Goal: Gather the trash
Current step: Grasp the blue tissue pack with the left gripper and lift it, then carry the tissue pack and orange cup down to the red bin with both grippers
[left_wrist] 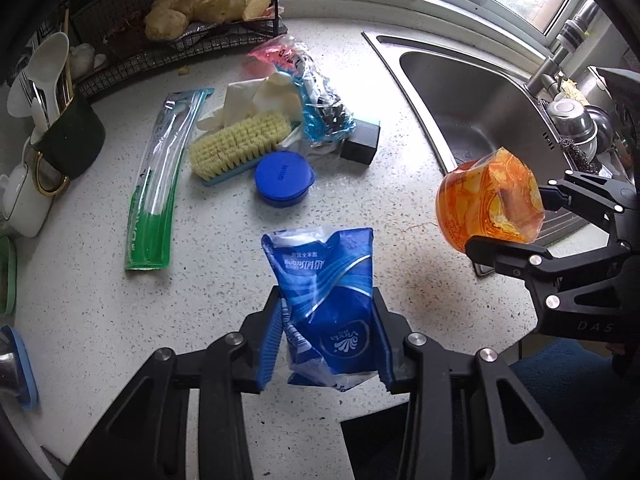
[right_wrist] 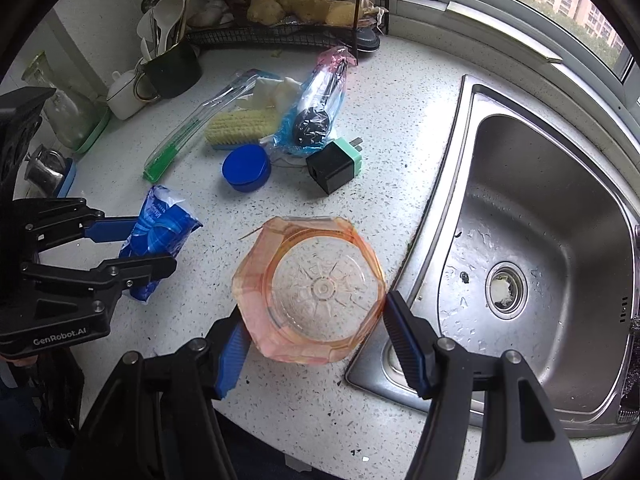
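My left gripper [left_wrist: 328, 344] is shut on a blue tissue packet [left_wrist: 326, 296] and holds it above the speckled counter [left_wrist: 208, 264]. The packet also shows in the right wrist view [right_wrist: 160, 240], with the left gripper [right_wrist: 132, 244] at the left. My right gripper [right_wrist: 316, 340] is shut on an orange plastic cup [right_wrist: 310, 290], seen bottom-on, above the counter edge by the sink. In the left wrist view the cup [left_wrist: 490, 200] hangs at the right in the right gripper [left_wrist: 512, 220].
On the counter lie a green toothbrush pack [left_wrist: 154, 184], a scrub brush [left_wrist: 240, 144], a blue lid [left_wrist: 284, 178], a plastic bag with a dark item [right_wrist: 316, 108], crumpled white paper [left_wrist: 260, 100] and a black plug [right_wrist: 334, 166]. The steel sink [right_wrist: 540, 208] is at the right. A wire rack [right_wrist: 288, 12] stands behind.
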Demonstrator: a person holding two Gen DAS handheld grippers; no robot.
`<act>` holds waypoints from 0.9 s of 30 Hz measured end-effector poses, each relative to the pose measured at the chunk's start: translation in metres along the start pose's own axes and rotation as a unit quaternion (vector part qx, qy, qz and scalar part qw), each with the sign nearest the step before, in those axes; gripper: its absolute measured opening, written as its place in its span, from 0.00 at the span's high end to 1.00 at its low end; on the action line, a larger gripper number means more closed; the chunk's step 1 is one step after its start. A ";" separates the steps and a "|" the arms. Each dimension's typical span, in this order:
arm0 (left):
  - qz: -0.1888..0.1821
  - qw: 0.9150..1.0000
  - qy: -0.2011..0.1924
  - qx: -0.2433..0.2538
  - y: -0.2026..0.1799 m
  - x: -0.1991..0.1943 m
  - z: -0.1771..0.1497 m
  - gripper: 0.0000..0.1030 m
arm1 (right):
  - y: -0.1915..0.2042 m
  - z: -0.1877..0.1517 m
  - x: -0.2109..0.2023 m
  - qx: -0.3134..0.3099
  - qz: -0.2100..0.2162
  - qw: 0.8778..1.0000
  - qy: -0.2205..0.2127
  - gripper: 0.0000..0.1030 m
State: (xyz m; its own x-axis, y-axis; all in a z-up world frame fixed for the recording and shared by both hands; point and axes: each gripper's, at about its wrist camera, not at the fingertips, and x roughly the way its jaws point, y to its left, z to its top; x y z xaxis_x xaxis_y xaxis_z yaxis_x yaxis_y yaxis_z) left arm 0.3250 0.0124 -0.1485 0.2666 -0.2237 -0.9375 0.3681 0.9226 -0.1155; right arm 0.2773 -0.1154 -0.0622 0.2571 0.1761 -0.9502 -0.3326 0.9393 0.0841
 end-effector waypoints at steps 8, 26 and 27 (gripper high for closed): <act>0.006 1.000 -0.016 -0.002 -0.029 -0.029 -0.015 0.64 | -0.009 -0.024 -0.022 -0.005 0.004 1.000 -0.024 0.40; 0.031 0.999 -0.036 -0.026 -0.134 -0.073 -0.093 0.64 | -0.029 -0.118 -0.076 -0.043 0.038 0.997 -0.055 0.40; 0.033 0.999 -0.034 -0.027 -0.141 -0.073 -0.100 0.64 | -0.029 -0.125 -0.078 -0.044 0.042 0.997 -0.055 0.40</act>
State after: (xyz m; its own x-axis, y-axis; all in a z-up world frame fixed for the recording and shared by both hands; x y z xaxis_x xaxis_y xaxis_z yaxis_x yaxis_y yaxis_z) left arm 0.1646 -0.0697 -0.0966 0.3496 -0.1821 -0.9190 0.2993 0.9512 -0.0746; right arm 0.1537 -0.1929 -0.0276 0.3222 0.2881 -0.9018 -0.4343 0.8914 0.1296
